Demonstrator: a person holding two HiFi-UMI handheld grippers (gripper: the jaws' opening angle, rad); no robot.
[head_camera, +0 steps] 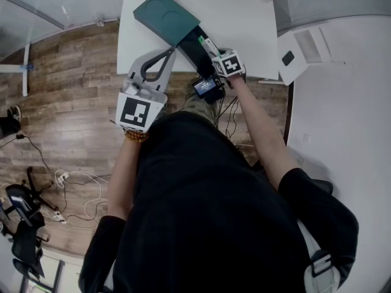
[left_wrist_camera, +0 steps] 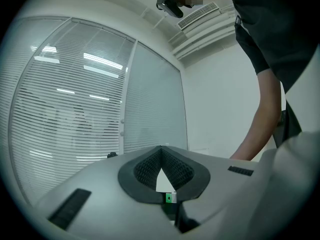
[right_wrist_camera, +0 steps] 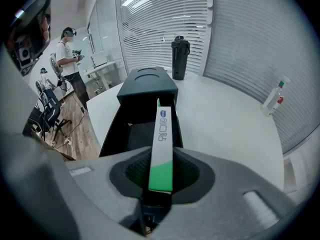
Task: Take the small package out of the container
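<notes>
Two-handed: gripping the small package with the right tool, angled steeply down over the container. Holding the left tool level, clenched on nothing.

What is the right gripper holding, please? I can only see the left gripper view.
Observer: The right gripper is shut on the small package, white with a green end.
Operator: Is the package clear of the container?
Observer: I cannot tell; its far end stands over the open dark container.
Operator: What else is on the table?
Observer: A dark bottle stands behind the container.
</notes>
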